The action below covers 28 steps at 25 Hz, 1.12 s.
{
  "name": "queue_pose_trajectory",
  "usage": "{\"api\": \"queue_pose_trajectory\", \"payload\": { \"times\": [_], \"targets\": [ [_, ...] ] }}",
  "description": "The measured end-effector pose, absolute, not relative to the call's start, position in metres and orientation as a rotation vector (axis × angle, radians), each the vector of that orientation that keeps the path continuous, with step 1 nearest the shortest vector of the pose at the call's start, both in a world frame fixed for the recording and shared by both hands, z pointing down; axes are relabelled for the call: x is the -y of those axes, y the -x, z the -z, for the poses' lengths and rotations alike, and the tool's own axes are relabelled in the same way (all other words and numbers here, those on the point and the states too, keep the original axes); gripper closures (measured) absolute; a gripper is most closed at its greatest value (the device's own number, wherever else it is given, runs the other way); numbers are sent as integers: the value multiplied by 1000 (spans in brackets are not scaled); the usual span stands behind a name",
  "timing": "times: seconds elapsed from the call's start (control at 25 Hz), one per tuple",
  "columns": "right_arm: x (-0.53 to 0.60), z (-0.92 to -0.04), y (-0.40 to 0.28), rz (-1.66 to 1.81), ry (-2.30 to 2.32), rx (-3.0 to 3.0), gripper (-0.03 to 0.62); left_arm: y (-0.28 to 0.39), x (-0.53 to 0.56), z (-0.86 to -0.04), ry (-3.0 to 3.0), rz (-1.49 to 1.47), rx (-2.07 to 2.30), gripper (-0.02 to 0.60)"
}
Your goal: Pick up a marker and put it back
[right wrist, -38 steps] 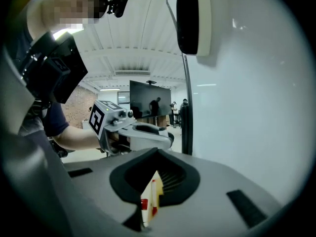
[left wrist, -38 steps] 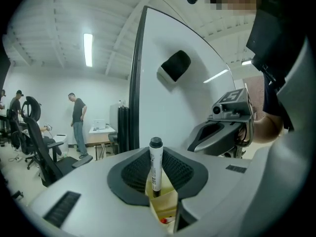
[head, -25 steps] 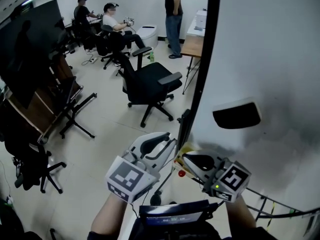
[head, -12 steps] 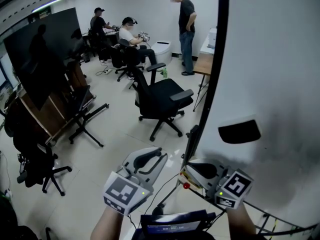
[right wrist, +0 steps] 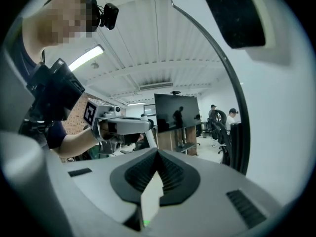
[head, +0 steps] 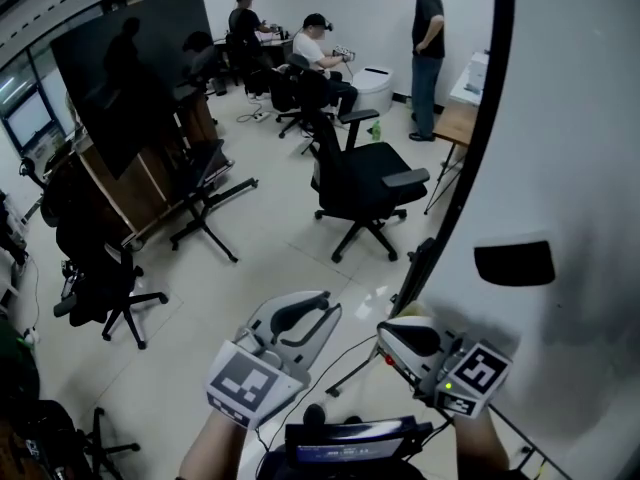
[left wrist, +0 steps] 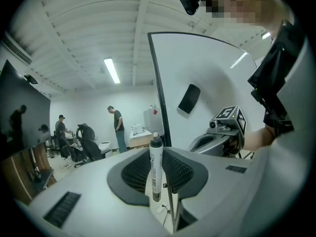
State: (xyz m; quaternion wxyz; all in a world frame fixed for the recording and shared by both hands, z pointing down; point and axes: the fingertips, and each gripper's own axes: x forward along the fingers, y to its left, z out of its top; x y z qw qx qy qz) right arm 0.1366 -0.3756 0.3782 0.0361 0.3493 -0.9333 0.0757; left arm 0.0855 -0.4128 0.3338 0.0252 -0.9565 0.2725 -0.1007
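In the left gripper view a white marker point(left wrist: 156, 167) with a dark cap stands upright between the ribbed pads, and my left gripper point(left wrist: 157, 181) is shut on it. The head view shows that gripper point(head: 320, 308) low at the centre, pointing out over the floor. My right gripper point(head: 395, 330) sits beside it, close to the whiteboard point(head: 570, 148). In the right gripper view its jaws point(right wrist: 157, 157) meet on a pale flat piece point(right wrist: 152, 196); what this piece is cannot be told. Each gripper shows in the other's view: the right point(left wrist: 224, 132), the left point(right wrist: 123, 125).
A black eraser point(head: 514, 262) clings to the whiteboard, whose dark frame edge point(head: 470, 158) runs down to my right gripper. A black office chair point(head: 360, 183) stands ahead, more chairs point(head: 100, 278) and a dark screen point(head: 130, 68) at the left. People point(head: 425, 28) are at the back.
The head view has swung left, so the chair, the people and the board's edge sit further right. Both grippers stay low in the frame with their grips unchanged.
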Motion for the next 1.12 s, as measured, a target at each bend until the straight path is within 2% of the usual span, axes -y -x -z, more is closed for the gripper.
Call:
{"api": "queue_pose_trajectory", "payload": {
  "times": [0.36,0.6,1.12],
  "targets": [
    [362,-378,-101,-216,-946,2895,580,-46,394,-335,2948,297,-948,508],
    [332,-375,-75,-16,-845,2776,580,-20,360,-330,2942,245,-953,508],
    [183,-380,13,-16,-883,2732,579,54,219,-337,2979,189,-848,508]
  ]
}}
